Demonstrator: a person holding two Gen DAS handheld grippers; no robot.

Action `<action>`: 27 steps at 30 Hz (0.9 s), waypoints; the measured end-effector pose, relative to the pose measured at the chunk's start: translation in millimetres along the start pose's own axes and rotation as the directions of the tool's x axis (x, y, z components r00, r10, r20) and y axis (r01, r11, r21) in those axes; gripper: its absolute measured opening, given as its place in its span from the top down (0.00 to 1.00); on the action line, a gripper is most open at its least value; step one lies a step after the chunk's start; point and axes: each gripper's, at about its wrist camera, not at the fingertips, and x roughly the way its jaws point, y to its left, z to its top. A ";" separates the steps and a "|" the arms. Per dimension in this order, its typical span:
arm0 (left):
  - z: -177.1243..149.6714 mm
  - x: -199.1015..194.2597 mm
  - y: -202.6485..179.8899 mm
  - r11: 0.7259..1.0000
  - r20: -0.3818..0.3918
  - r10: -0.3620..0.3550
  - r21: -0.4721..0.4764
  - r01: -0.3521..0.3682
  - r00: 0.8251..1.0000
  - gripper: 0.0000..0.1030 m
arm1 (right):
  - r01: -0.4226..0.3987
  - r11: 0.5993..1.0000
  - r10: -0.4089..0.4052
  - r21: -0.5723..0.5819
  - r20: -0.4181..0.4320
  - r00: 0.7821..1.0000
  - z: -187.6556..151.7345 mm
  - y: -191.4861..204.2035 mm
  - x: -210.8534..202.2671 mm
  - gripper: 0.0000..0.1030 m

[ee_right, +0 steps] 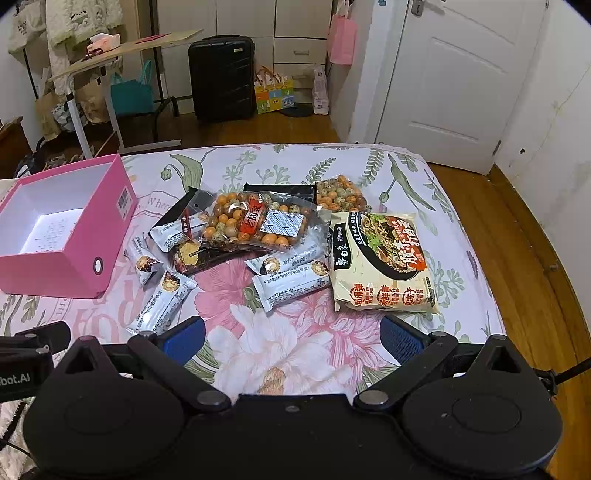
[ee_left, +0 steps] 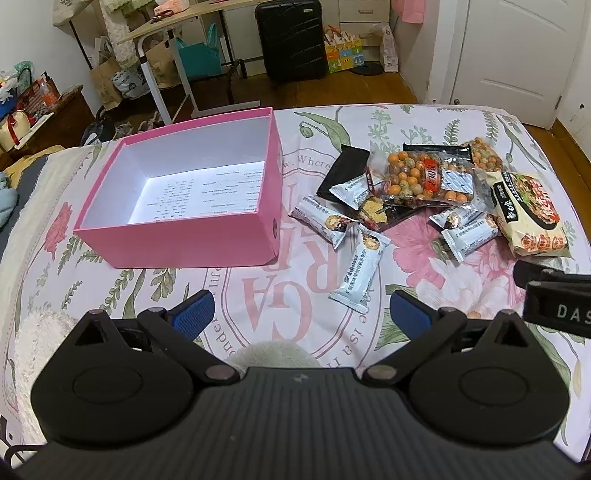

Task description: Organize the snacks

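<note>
Floral bedspread (ee_right: 295, 354) fills lower frame. Wooden floor (ee_right: 517, 229) at right. White panelled door (ee_right: 454, 81) upper right. Black suitcase (ee_right: 221, 77) upper centre, against white drawers (ee_right: 299, 33). Tilted desk on white legs (ee_right: 110, 55) upper left, teal bag (ee_right: 131, 92) beneath. Pink item, perhaps bag (ee_right: 341, 38), hanging beside door.

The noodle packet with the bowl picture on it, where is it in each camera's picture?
Left wrist view: the noodle packet lies at the far right, on the right end of the snack pile.
Right wrist view: the noodle packet lies right of the middle, ahead of the right finger.
Shared landmark: the pink box, left of the snacks in both views.
</note>
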 end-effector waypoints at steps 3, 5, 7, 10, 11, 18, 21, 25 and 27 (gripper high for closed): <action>-0.1 -1.9 -1.9 1.000 0.002 -0.002 0.004 0.002 1.000 0.00 | -0.003 1.000 0.003 0.000 -0.003 1.000 -0.6 -1.1 1.6 0.01; -0.2 -2.8 -2.0 1.000 0.001 -0.006 0.002 0.006 1.000 0.00 | -0.006 1.000 0.006 0.001 -0.007 1.000 -1.4 -1.0 3.7 0.01; 0.4 -3.2 -2.0 1.000 -0.003 -0.010 -0.002 0.010 1.000 0.00 | -0.008 1.000 0.008 0.002 -0.016 1.000 -2.4 -0.7 7.1 0.01; 0.4 -3.0 -1.9 1.000 -0.004 -0.009 -0.001 0.009 1.000 0.00 | -0.012 1.000 0.012 0.005 -0.024 1.000 -3.1 -1.6 10.5 0.01; 0.7 -2.4 -1.5 1.000 -0.008 -0.010 -0.003 0.010 1.000 0.00 | -0.012 1.000 0.012 0.004 -0.024 1.000 -3.4 -0.8 10.5 0.01; -1.9 1.6 2.5 0.999 -0.010 -0.034 -0.036 0.034 0.999 0.00 | 0.003 1.000 -0.003 -0.006 -0.001 1.000 -2.8 -1.1 3.7 0.01; -3.3 2.0 -0.3 0.999 -0.001 -0.027 -0.023 0.027 1.000 0.00 | 0.019 1.000 -0.018 -0.019 0.018 1.000 -2.8 -0.1 -2.7 0.01; -6.4 3.7 -0.8 0.999 -0.011 -0.037 -0.022 0.037 0.999 0.00 | 0.021 0.999 -0.020 -0.026 0.030 0.999 -2.4 -0.7 -8.9 0.01; -7.8 4.4 -0.1 0.999 -0.010 -0.040 -0.029 0.039 0.999 0.00 | 0.022 0.999 -0.021 -0.029 0.033 0.999 -2.9 -0.3 -10.5 0.01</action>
